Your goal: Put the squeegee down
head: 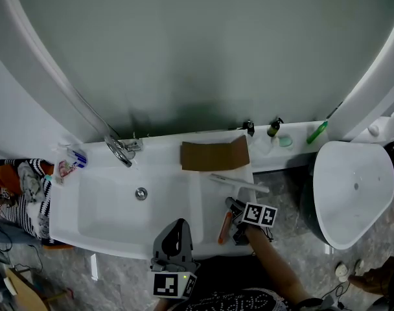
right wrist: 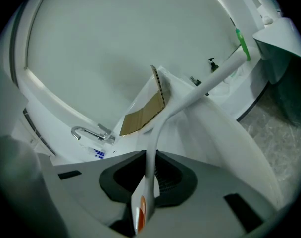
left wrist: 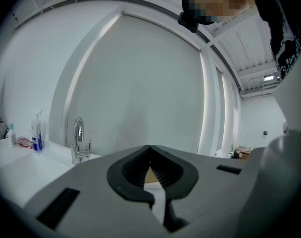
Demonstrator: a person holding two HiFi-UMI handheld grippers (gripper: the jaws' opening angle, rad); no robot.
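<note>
My right gripper (right wrist: 149, 168) is clamped on the handle of the squeegee (right wrist: 189, 97), with the blade end pointing to 1 o'clock in its view. Seen from the head view, the squeegee sits at 5 o'clock from the cardboard piece (head: 214, 155), over the white counter (head: 198, 199). Contact with the counter cannot be confirmed. My left gripper (left wrist: 150, 166) is closed and empty, at 5 o'clock from the basin (head: 113, 216).

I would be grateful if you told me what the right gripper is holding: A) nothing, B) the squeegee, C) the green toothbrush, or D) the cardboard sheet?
B: the right gripper view shows the right gripper shut on the handle of the squeegee.
</note>
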